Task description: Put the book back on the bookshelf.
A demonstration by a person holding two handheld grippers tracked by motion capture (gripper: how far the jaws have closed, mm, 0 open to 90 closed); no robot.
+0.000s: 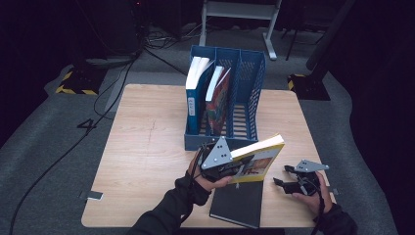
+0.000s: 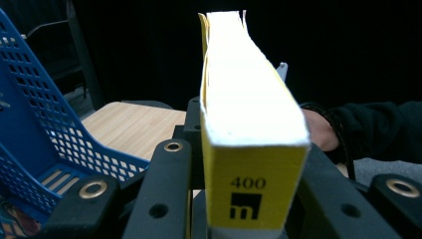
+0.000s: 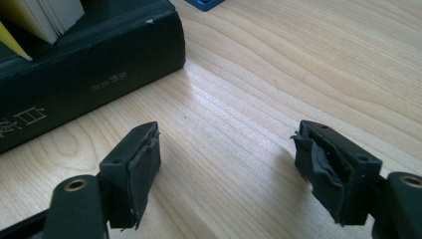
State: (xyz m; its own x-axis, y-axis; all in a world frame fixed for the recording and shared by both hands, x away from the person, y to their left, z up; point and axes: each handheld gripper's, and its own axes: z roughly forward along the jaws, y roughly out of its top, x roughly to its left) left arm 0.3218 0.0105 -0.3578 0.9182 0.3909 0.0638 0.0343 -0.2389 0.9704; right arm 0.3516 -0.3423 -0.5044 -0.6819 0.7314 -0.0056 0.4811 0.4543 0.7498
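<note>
A yellow cover with black print on the spine and white page edges is seen on the yellow book (image 1: pixel 258 157). A black cover with pale lettering on the spine is noted on the black book (image 1: pixel 238 203). The file rack (image 1: pixel 247 93) is blue, its walls perforated in a grid of holes. In it, a blue book (image 1: pixel 195 93) and a book with a red, multicoloured cover (image 1: pixel 219 98) are recorded. The table (image 1: pixel 142 156) is light wood with visible grain. Black jaws are observed on the left gripper (image 1: pixel 220 164) and right gripper (image 3: pixel 226 167), with a grey plate on top of each.

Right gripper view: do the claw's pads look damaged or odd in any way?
Yes. The dark lining on both pads of the right claw looks frayed, with ragged, peeling edges, worst on the right-hand one. The claw stands open over the bare wooden table, holding nothing.
</note>
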